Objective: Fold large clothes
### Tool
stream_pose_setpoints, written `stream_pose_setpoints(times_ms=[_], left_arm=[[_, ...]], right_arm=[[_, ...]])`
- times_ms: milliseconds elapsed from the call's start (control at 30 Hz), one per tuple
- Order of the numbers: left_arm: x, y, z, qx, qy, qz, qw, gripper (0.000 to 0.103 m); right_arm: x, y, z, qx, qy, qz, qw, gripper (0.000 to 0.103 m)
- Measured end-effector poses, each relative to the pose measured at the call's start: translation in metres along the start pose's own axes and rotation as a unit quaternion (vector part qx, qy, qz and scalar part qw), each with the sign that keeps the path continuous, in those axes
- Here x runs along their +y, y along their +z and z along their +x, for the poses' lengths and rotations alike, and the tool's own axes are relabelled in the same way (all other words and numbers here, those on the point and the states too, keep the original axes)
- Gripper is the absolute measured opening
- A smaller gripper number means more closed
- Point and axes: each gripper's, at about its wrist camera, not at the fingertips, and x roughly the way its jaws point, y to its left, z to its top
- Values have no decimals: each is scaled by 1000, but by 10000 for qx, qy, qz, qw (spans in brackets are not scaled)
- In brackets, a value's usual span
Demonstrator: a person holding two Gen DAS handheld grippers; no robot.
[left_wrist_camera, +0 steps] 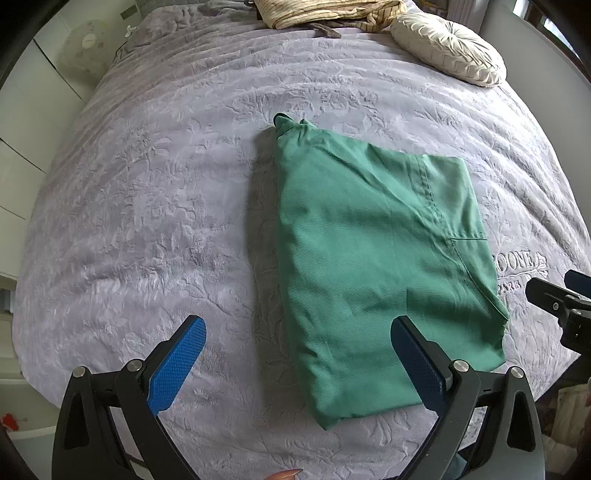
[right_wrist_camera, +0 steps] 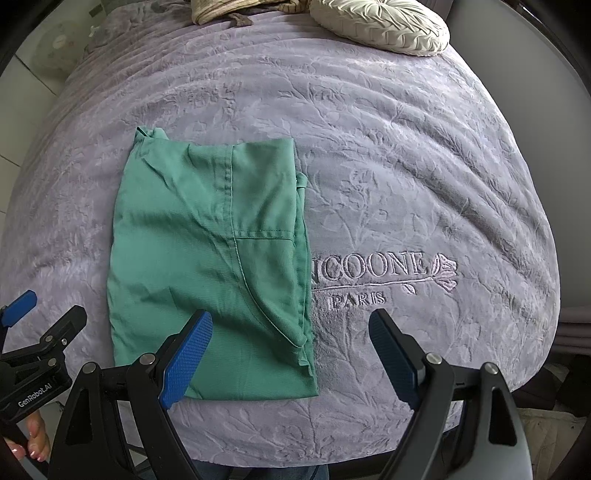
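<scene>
A green garment (left_wrist_camera: 373, 258) lies folded into a long rectangle on the grey-purple bedspread (left_wrist_camera: 147, 206). It also shows in the right wrist view (right_wrist_camera: 207, 266). My left gripper (left_wrist_camera: 295, 336) is open and empty, held above the garment's near left end. My right gripper (right_wrist_camera: 291, 328) is open and empty, above the garment's near right corner. The right gripper's body shows at the right edge of the left wrist view (left_wrist_camera: 565, 302). The left gripper's body shows at the left edge of the right wrist view (right_wrist_camera: 33, 339).
A round cream pillow (left_wrist_camera: 447, 48) and a striped beige cloth (left_wrist_camera: 317, 13) lie at the head of the bed. Embroidered lettering (right_wrist_camera: 380, 277) marks the bedspread right of the garment. White cupboards (left_wrist_camera: 22, 122) stand to the left.
</scene>
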Motion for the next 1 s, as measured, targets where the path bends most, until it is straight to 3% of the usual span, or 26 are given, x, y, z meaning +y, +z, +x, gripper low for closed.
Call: stream_pose_setpoints(times_ms=[1000], left_arm=[[0, 0, 1, 10, 10, -4, 10000, 101]], right_arm=[[0, 3, 2, 34, 15, -40, 10000, 89]])
